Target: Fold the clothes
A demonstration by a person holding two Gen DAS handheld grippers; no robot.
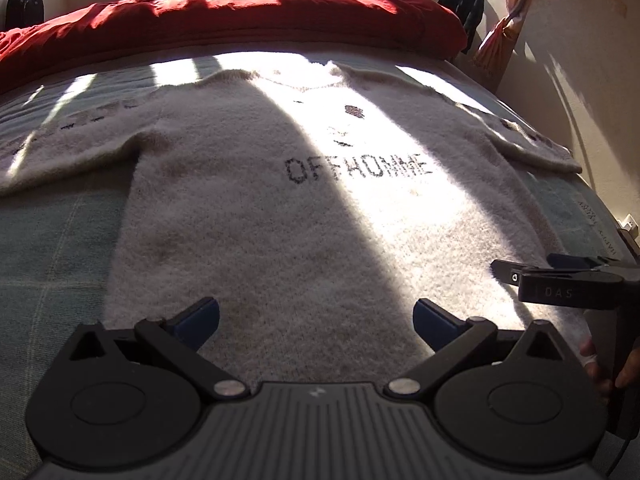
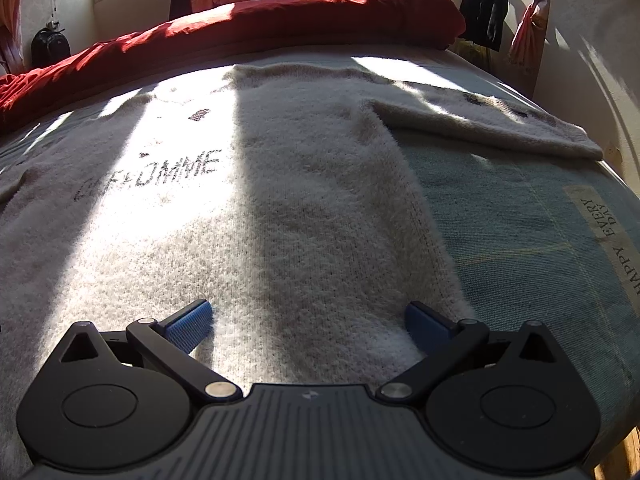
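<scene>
Sweater (image 1: 280,216), white and fuzzy, lies flat and face up on the bed (image 1: 52,240), hem toward the near edge, neck toward the far edge. Dark lettering "OFFHOMME" runs across the chest. Both sleeves are spread outward: one toward the left edge, the other (image 2: 500,124) toward the right edge, ending close to the bed's right side. A band of sunlight crosses the garment, with a wide shadow beside it.

Left gripper (image 1: 316,322) sits low over the hem region near the near edge; its blue-padded fingers (image 1: 200,318) are spread wide with nothing between them. Cannot tell whether the pads touch the fabric.

Right gripper (image 2: 308,322) is over the hem's right part, close to the sweater's right side seam; fingers (image 2: 190,326) also wide apart, holding nothing. In the left wrist view this gripper shows at the right, over the sweater's lower right corner, with a person's hand (image 1: 608,364) around its handle.

Bed cover is pale blue-green with a printed label (image 2: 604,240) reading "HAPPY EVERY DAY" along the right edge. Red duvet (image 1: 240,16) is bunched along the far edge. Dark clothes (image 2: 484,4) hang beyond the far right corner, beside an orange curtain (image 2: 528,28).
</scene>
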